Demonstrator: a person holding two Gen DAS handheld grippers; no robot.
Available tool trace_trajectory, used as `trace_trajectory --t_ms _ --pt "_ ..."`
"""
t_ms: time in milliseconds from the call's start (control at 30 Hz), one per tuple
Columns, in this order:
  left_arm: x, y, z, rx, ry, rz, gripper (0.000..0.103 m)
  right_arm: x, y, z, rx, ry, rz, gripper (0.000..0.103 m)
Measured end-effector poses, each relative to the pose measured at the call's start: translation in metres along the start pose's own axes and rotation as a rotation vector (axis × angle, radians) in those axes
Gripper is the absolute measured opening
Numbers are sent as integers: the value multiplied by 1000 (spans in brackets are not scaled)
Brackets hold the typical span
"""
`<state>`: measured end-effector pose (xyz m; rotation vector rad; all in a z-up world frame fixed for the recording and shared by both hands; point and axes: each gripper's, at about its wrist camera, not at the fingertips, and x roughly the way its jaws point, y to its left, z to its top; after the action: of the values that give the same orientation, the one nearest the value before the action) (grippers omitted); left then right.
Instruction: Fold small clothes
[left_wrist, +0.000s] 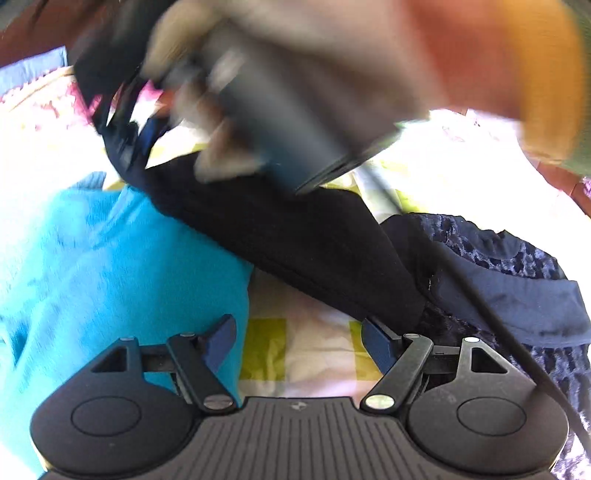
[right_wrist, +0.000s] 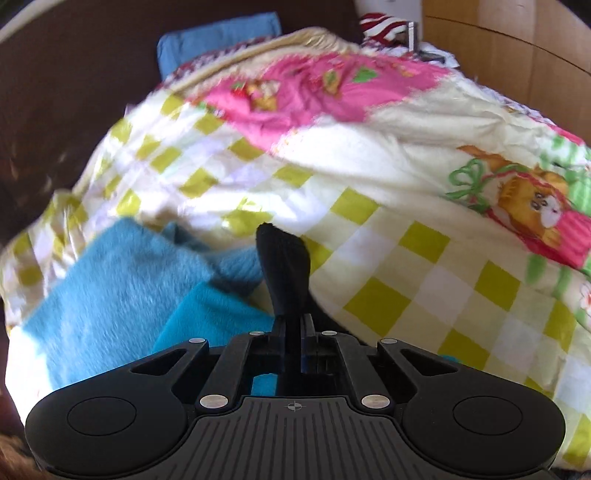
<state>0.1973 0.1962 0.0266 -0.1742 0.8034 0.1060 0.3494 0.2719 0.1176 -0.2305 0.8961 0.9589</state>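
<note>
Lying across a bed, a checked quilt (right_wrist: 424, 266) of yellow-green and white squares, with pink cartoon patches, fills most of both wrist views. Seen from the left wrist, the left gripper (left_wrist: 299, 343) hangs low over the quilt with its blue-tipped fingers (left_wrist: 221, 341) spread wide and nothing between them; only a bare strip of quilt shows in the gap. A long black garment (left_wrist: 295, 243) runs diagonally from upper left to lower right, its lower end reaching just beside the left gripper's right-hand finger. A bright turquoise garment (left_wrist: 110, 273) lies to the left of it, its near edge passing under the left-hand finger. To the right sits a dark blue lace-patterned garment (left_wrist: 517, 280), crossed by a black cable (left_wrist: 491, 314). Above, heavily blurred, a person's hand (left_wrist: 207, 147) grips the other tool. Seen from the right wrist, the right gripper (right_wrist: 293, 325) has its fingers pressed together on the black garment (right_wrist: 284, 269), whose free end stands up past the fingertips. A fuzzy light blue cloth (right_wrist: 110, 291) and the turquoise garment (right_wrist: 218, 317) lie to the left; open quilt stretches to the right. A dark brown headboard (right_wrist: 74, 92) borders the bed's far left, with a blue pillow (right_wrist: 218, 37) against it.
</note>
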Motion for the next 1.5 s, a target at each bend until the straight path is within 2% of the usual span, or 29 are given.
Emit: trace_trajectory --t_ms 67,200,300,400,500,600,667,700,733,833,967,1033,1067,1100,1133,1233,1333,1367,1433,1500 --pt "-4 -8 7 32 -16 14 87 -51 -32 -1 132 -94 45 5" --pt "-18 -36 23 95 -60 3 89 -167 -104 -37 313 -270 -7 5" --pt "-19 -69 34 149 -87 -30 91 -240 -156 -90 462 -341 -95 5" --pt "-13 -109 36 219 -95 -78 94 -293 -204 -170 644 -398 -230 5" --pt "9 -153 23 344 -60 -100 95 -295 -240 -255 826 -342 -344 5" --pt "37 -184 2 494 14 -84 95 -263 -270 -324 903 -214 -476 6" --pt "52 -198 -9 559 68 -78 94 -248 -288 -358 1006 -181 -446 7" --pt "55 -199 -13 578 85 -74 94 -245 -293 -366 1038 -176 -434 15" --pt "57 -201 -15 594 96 -66 94 -246 -296 -376 1064 -185 -441 15" --pt "58 -204 -18 620 107 -50 94 -254 -296 -383 1079 -245 -399 18" --pt "56 -201 -11 598 103 -40 95 -261 -306 -390 1154 -297 -373 37" --pt "61 -200 -6 585 100 -33 95 -260 -314 -392 1223 -320 -339 37" --pt "65 -199 -3 579 98 -29 95 -258 -316 -390 1238 -320 -352 31" --pt "67 -199 0 573 95 -26 95 -257 -318 -385 1237 -308 -370 15" --pt "68 -198 3 566 90 -25 95 -257 -319 -379 1235 -315 -362 10" --pt "61 -193 15 549 46 -22 94 -276 -310 -350 1174 -432 -283 9" --pt "49 -185 27 518 1 -27 95 -302 -291 -328 1054 -566 -275 8" --pt "47 -182 28 506 -2 -28 95 -304 -289 -329 1041 -578 -288 8" --pt "52 -179 24 502 17 -27 95 -287 -294 -338 1029 -494 -361 11" --pt "67 -179 13 530 65 -11 95 -258 -304 -355 1031 -320 -480 13"
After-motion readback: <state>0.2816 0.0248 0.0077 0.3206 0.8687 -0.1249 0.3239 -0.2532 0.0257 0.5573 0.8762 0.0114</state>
